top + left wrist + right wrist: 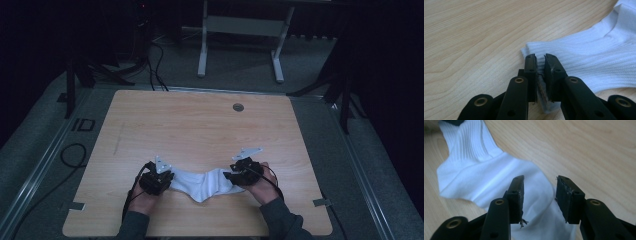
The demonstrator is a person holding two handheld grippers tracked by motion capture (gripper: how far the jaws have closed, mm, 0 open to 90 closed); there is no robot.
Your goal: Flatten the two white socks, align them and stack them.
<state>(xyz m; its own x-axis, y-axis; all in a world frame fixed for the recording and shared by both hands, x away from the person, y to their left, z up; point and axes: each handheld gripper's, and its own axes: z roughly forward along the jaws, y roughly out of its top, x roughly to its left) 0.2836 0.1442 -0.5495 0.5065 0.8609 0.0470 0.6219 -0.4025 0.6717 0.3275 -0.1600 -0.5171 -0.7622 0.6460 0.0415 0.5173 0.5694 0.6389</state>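
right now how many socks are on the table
1. A white sock lies near the table's front edge, between the left gripper and the right gripper. A second could hide under it.

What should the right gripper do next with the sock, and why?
Probably close on the sock. The left gripper already pinches the ribbed cuff end, while the right gripper stands open with its jaws either side of the toe end, gripping nothing yet.
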